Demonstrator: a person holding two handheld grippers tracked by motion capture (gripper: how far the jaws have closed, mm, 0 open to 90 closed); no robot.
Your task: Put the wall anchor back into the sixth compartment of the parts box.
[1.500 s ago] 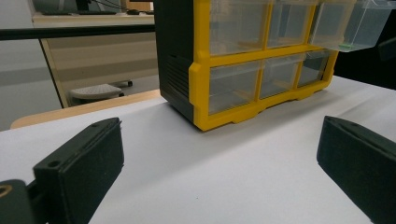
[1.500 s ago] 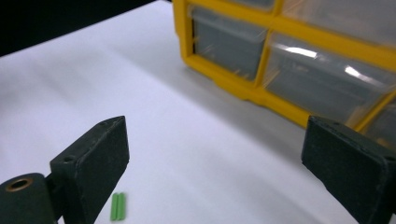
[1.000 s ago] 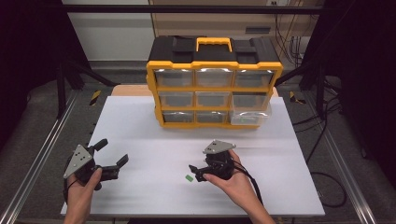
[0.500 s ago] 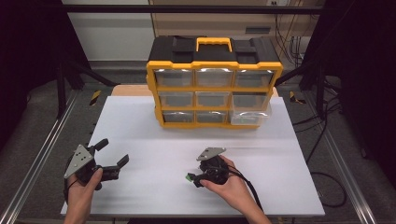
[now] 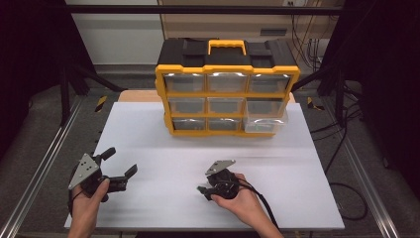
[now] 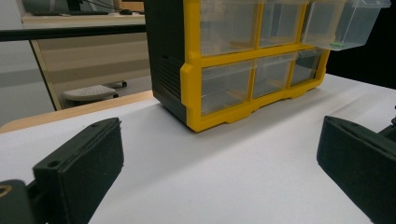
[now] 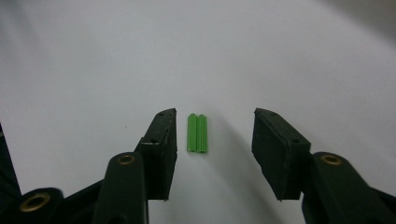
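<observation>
We had right claw (image 7: pixel 212 133) tipped down over desk (image 5: pixel 297 163), jaws apart, straddling green plug (image 7: pixel 197 133) lying flat between them, untouched; likely lined up for pinch. Left claw (image 5: pixel 116 166) parked wide apart, empty, facing drawer cabinet (image 6: pixel 243 60); one drawer (image 6: pixel 348 23) stood pulled out, probably as destination.

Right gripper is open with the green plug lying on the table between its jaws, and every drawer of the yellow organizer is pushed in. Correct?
Not quite. One drawer, at the bottom right of the organizer, is pulled out, as the high view shows. The rest holds: the right gripper is open, with the green plug lying on the table between its jaws.
</observation>
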